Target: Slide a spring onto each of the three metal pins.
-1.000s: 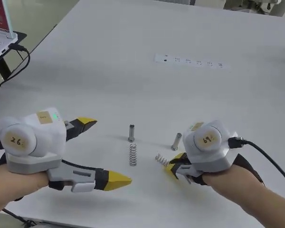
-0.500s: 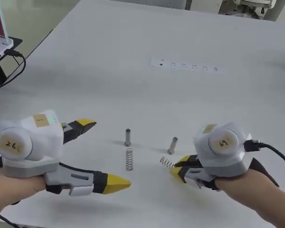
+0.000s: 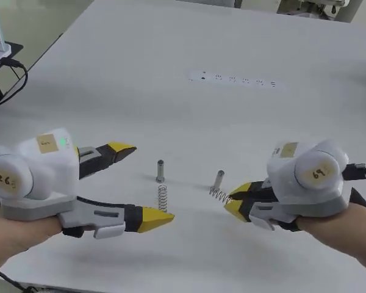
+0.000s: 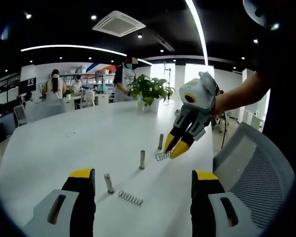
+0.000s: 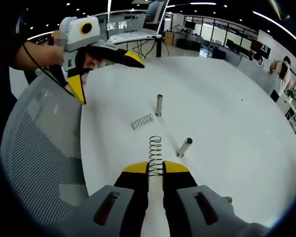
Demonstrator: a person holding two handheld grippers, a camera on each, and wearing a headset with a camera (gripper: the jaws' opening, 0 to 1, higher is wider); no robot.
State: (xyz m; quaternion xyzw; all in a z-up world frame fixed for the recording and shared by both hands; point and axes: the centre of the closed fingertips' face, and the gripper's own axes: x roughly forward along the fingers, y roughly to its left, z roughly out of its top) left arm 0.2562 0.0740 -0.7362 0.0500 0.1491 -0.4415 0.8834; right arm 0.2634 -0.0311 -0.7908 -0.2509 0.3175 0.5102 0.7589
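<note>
**Right gripper pinches a spring beside a pin**

The right gripper has its yellow tips pressed together on one end of a small coil spring. The spring's free end points toward a short metal pin standing just beside it on the white table. A second spring lies loose near another upright pin. The left gripper hovers with its jaws spread wide and holds nothing. In the left gripper view a third pin stands past the right gripper.

The spring looks light, thin and bendy, so a hard squeeze across its coils could buckle it or flick it away. A light grip near one end, as here, leaves the open bore free for the pin. The pins look small and may tip if nudged sideways.
</note>
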